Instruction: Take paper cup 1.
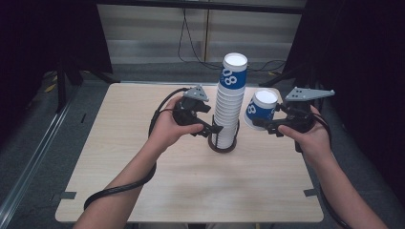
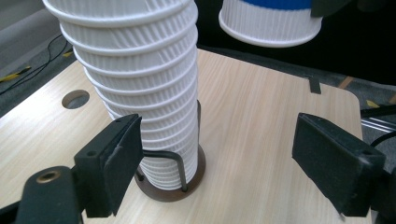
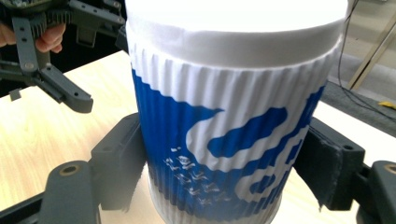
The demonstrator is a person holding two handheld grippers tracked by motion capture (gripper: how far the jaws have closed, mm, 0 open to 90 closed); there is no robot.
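Right gripper [image 1: 268,125] has its jaws closed on a single paper cup [image 1: 261,110], upside down, base up, clamped across the ribbed blue-and-white sleeve; in the right gripper view the pads press in from both sides. That cup hangs off the table, tilted a little, just beside the tall stack of cups [image 1: 229,102] and toward the left gripper [image 1: 215,130].

Left gripper sits low at the foot of the stack, jaws spread wide with nothing between them; in the left gripper view one pad [image 2: 122,156] lies right against the lowest cups and the other stands well clear. The stack rises out of a dark round holder [image 1: 223,145] with a wire frame, on the wooden table [image 1: 143,191].

Handling, as I read it: these are light, thin-walled cups, easily crushed, so a gentle squeeze mid-body across the corrugated sleeve is the place, and the ribbing should give good grip. Nested cups may stick and lift together.

Count: one loose cup in the jaws, one stack of a dozen or so (rims hard to separate), one holder, two grippers.
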